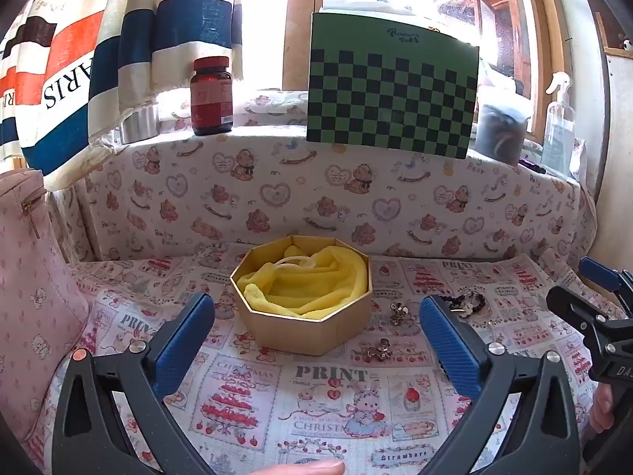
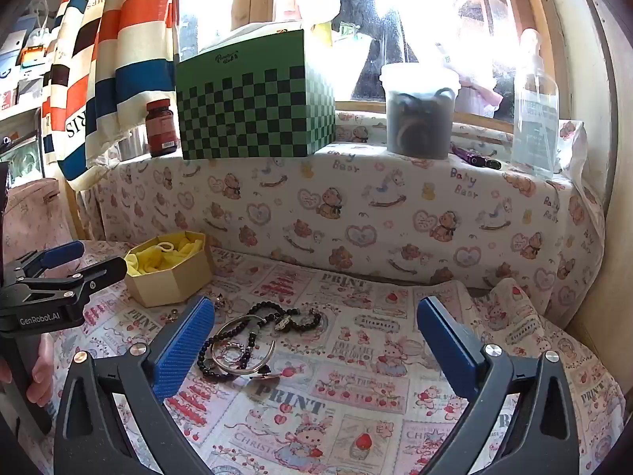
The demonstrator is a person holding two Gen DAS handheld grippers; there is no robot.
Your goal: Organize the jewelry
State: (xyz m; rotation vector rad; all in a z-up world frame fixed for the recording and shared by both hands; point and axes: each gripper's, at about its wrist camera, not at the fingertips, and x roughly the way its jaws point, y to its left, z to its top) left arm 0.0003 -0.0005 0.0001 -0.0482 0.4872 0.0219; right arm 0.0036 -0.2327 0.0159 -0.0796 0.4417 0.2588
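A gold octagonal box [image 1: 304, 326] lined with yellow cloth [image 1: 312, 281] stands on the printed cloth, with a pale ring [image 1: 294, 263] lying inside; it also shows in the right wrist view [image 2: 170, 277]. My left gripper [image 1: 316, 330] is open and empty, its fingers either side of the box's near end. Two small gold charms [image 1: 378, 350] [image 1: 399, 312] lie right of the box. A black bead bracelet [image 2: 237, 336], a silver bangle [image 2: 241, 350] and a second bead piece [image 2: 300, 318] lie in front of my right gripper [image 2: 314, 340], which is open and empty.
A green checkered box [image 1: 391, 87], a brown pill bottle [image 1: 211, 97], a lidded tub [image 2: 420, 113] and a spray bottle [image 2: 534, 111] stand on the covered ledge behind. A pink bag [image 1: 31, 277] is at the left. A striped towel [image 1: 99, 47] hangs above.
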